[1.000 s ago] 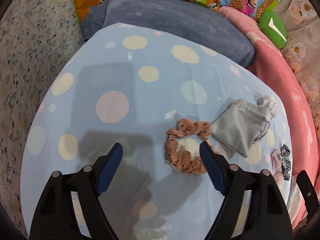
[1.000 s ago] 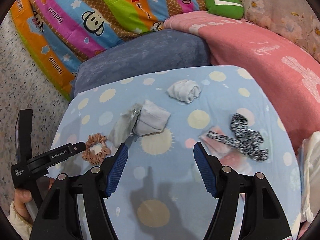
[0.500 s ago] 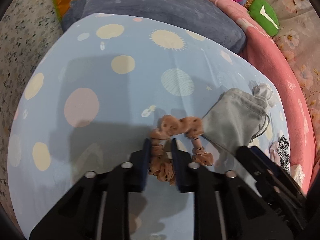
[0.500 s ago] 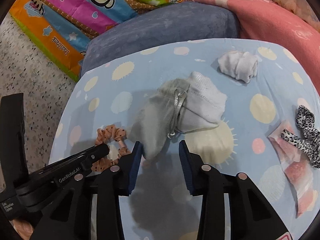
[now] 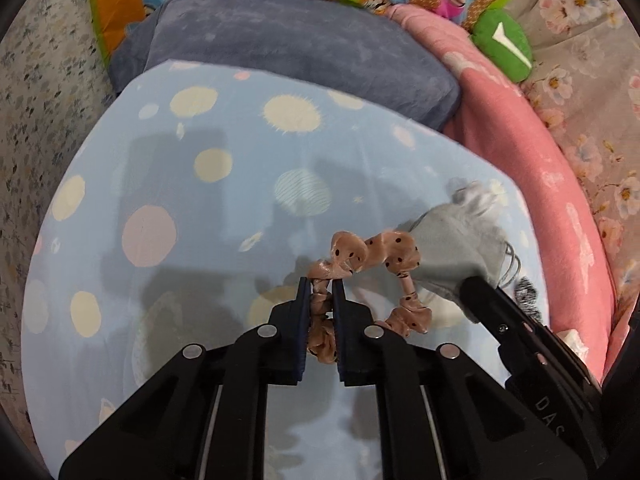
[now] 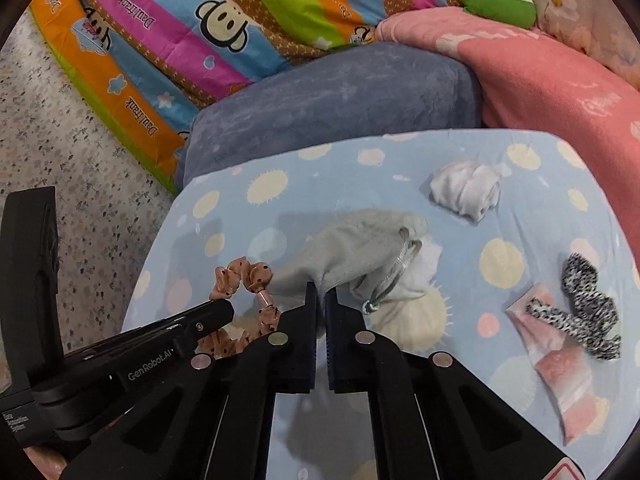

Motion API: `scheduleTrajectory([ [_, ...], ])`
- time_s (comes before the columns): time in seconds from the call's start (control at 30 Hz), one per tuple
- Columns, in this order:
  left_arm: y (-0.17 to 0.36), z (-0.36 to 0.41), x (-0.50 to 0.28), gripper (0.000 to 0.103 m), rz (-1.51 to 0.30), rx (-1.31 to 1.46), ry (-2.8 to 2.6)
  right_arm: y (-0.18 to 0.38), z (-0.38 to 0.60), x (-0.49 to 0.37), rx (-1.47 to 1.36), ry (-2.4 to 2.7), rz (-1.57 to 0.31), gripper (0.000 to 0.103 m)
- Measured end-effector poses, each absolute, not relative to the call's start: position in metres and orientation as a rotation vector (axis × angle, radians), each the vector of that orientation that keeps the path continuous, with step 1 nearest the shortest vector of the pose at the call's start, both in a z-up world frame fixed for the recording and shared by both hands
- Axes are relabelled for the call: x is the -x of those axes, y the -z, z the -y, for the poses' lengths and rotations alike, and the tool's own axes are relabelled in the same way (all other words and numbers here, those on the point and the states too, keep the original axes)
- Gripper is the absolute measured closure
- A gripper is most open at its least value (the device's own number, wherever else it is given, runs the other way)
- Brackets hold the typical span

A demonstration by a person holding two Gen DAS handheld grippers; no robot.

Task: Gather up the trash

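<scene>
My left gripper (image 5: 321,292) is shut on a peach polka-dot scrunchie (image 5: 372,256) and lifts it off the blue spotted sheet (image 5: 208,208). My right gripper (image 6: 320,294) is shut on the near edge of a grey drawstring pouch (image 6: 352,248), which is raised. The scrunchie (image 6: 244,276) hangs just left of the pouch in the right wrist view. The pouch (image 5: 460,240) sits right of the scrunchie in the left wrist view, with the right gripper's finger on it.
A rolled white sock (image 6: 466,188), a black-and-white scrunchie (image 6: 584,300) and a pink wrapper (image 6: 560,364) lie on the sheet to the right. A grey-blue pillow (image 6: 332,100), pink blanket (image 6: 560,88) and striped quilt (image 6: 200,20) border the far side.
Both grippers went from open to shut, the left on the scrunchie, the right on the pouch. Both items have since been lifted off the sheet.
</scene>
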State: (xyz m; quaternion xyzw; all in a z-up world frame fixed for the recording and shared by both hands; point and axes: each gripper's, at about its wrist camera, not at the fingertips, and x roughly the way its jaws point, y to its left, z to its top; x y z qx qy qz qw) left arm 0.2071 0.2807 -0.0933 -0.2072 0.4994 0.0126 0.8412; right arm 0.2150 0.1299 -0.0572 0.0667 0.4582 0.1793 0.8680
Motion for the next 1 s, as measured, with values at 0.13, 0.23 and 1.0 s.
scheduleTrajectory([
  [0.13,0.053,-0.258,-0.205,0.093,-0.986,0.411,0.022,0.015,-0.105,-0.205,-0.139,-0.346,-0.864,0.099],
  [0.23,0.019,-0.236,-0.203,0.093,-0.927,0.393,0.069,-0.016,-0.080,-0.198,-0.154,-0.320,-0.804,0.099],
  [1.0,-0.099,0.034,-0.164,0.093,-0.787,0.123,0.487,-0.107,0.196,-0.085,-0.380,0.065,-0.511,0.099],
])
